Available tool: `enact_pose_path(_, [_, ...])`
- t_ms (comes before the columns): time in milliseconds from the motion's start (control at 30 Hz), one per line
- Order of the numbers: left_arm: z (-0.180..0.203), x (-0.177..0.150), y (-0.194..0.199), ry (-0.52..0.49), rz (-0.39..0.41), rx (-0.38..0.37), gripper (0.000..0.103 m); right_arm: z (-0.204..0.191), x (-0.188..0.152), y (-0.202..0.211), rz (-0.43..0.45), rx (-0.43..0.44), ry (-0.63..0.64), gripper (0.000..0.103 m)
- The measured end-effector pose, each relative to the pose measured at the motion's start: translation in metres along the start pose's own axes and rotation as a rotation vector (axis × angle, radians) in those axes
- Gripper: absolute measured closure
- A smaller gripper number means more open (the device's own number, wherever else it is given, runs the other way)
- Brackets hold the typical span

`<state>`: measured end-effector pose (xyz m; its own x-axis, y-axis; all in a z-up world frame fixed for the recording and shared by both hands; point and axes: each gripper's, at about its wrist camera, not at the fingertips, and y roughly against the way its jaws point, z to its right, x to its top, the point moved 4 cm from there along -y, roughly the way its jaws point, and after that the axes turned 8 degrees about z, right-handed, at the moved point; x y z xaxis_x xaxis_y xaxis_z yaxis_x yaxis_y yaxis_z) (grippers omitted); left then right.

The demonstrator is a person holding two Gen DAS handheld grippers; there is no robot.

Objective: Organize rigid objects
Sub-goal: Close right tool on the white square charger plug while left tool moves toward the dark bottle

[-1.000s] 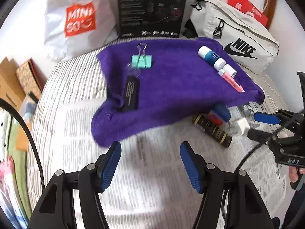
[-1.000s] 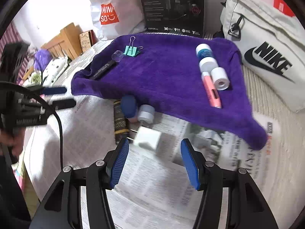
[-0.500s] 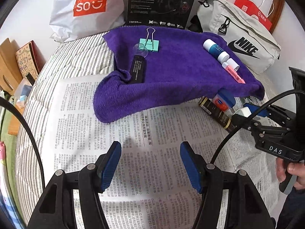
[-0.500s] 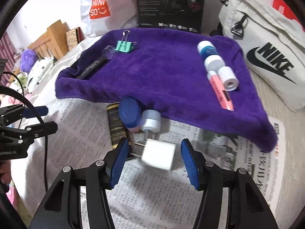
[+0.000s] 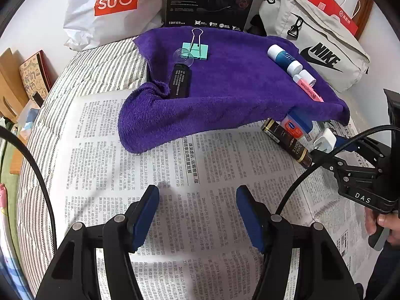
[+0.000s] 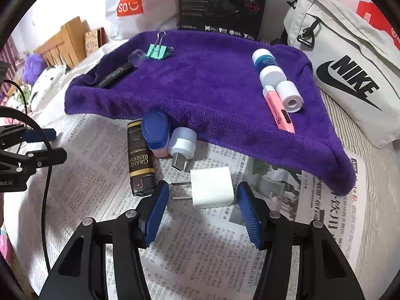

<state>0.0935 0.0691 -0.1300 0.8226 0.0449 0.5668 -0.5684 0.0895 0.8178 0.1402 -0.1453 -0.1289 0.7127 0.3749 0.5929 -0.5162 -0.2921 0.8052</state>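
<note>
white charger point(image 6: 212, 188) | on its side | on newspaper point(image 6: 200, 262) | prongs pointing left

We see our left gripper point(image 5: 197, 208) with its blue pads apart over the printed newspaper point(image 5: 175, 175), holding nothing. Beyond lies the purple terry towel point(image 5: 237, 87) with a mint-green binder clip point(image 5: 196, 50) and a black tube point(image 5: 179, 80) on it.

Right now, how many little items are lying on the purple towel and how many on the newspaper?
On the purple towel: 5 (binder clip, black tube, blue-and-white tube, white roll, pink highlighter)
On the newspaper: 4 (dark lighter, blue-capped jar, USB plug, white charger)
Total: 9
</note>
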Motion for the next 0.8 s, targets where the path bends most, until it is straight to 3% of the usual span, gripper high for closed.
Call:
enact_pose_path(300, [-0.005, -0.003, -0.002, 0.013, 0.049, 0.036, 0.041, 0.000, -0.009, 0.005, 0.110, 0.018, 0.002, 0.046])
enact_pose_path(533, [0.010, -0.013, -0.005, -0.073, 0.117, 0.070, 0.016, 0.000, -0.009, 0.007, 0.122, 0.021, 0.005, 0.043])
enact_pose_path(600, [0.009, -0.016, -0.004, -0.058, 0.166, 0.065, 0.013, 0.000, -0.009, 0.006, 0.122, 0.032, 0.001, 0.041])
enact_pose_path(800, [0.008, -0.014, -0.003, -0.045, 0.176, 0.053, 0.011, -0.001, -0.009, 0.006, 0.120, 0.028, 0.010, 0.040])
